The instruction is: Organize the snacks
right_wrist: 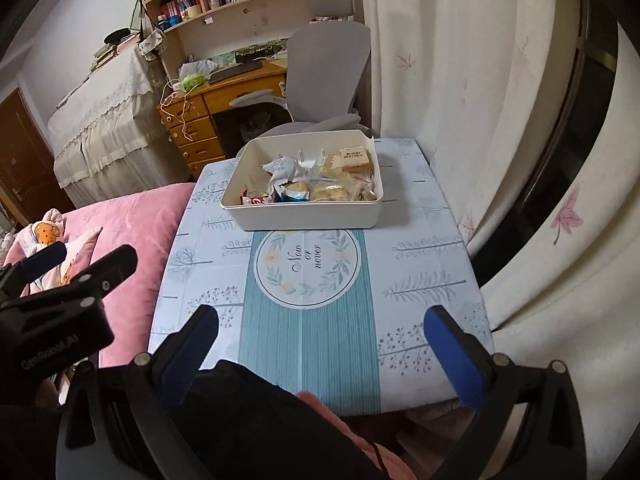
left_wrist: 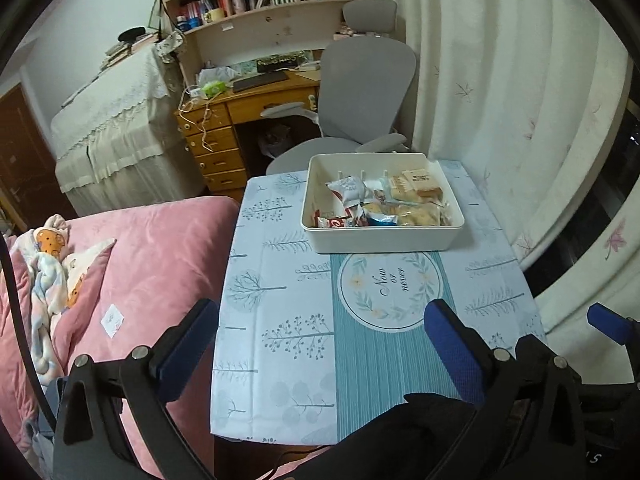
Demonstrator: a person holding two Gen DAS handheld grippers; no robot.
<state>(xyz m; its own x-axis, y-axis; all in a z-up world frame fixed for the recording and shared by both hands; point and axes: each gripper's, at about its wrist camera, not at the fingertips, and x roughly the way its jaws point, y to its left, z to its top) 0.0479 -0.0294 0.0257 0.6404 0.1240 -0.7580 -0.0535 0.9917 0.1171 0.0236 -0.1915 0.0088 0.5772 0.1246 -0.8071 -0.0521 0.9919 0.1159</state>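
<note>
We see both the left tool and right tool spread, empty, tilted down over the bench; the snack bin sits at its far end, long side crosswise.

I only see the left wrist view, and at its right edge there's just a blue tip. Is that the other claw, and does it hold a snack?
Observer: Yes, that's the right claw. It is open, with nothing between its pads, over the near end of the table.
Operator: Does my own claw look any different from outside?
Observer: Seen from the side, the left claw has white lettering on its black body.
</note>
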